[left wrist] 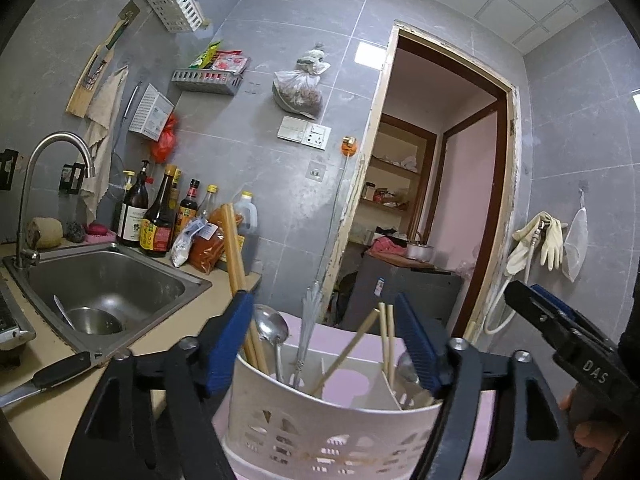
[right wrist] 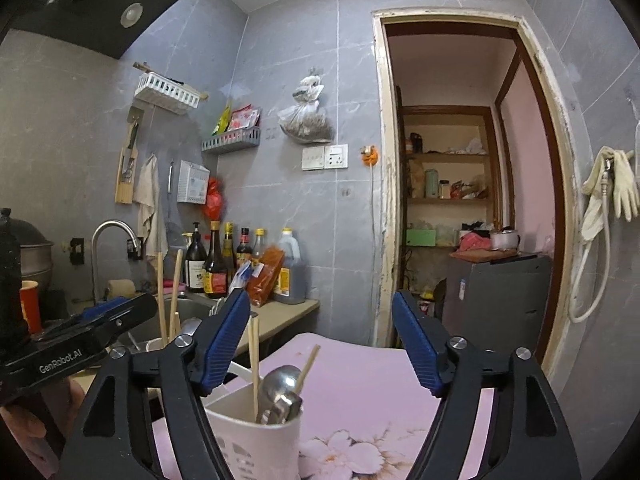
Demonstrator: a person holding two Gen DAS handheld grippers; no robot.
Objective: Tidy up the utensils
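Nearest the left wrist camera, the left gripper stands with its jaws wide apart, one blue pad on each side of a white utensil holder; neither pad presses on it, and nothing is held. The holder stands on a pink flowered mat and has perforated walls and inner dividers. Its left compartment holds a pair of thick wooden chopsticks and a metal ladle; thinner chopsticks lean in the middle and right compartments beside another spoon.

In the right wrist view, the right gripper also has its jaws open and empty, above the mat, with the holder just below and left of them, a steel spoon showing at its rim. A hand at the left edge carries the other gripper.

On the counter left of the holder lies a black-handled knife. Further left is a steel sink with a bowl in it, under a curved tap. Behind the sink, sauce bottles stand against the grey tiled wall. Far right, a doorway opens onto shelves, and rubber gloves hang beside it.
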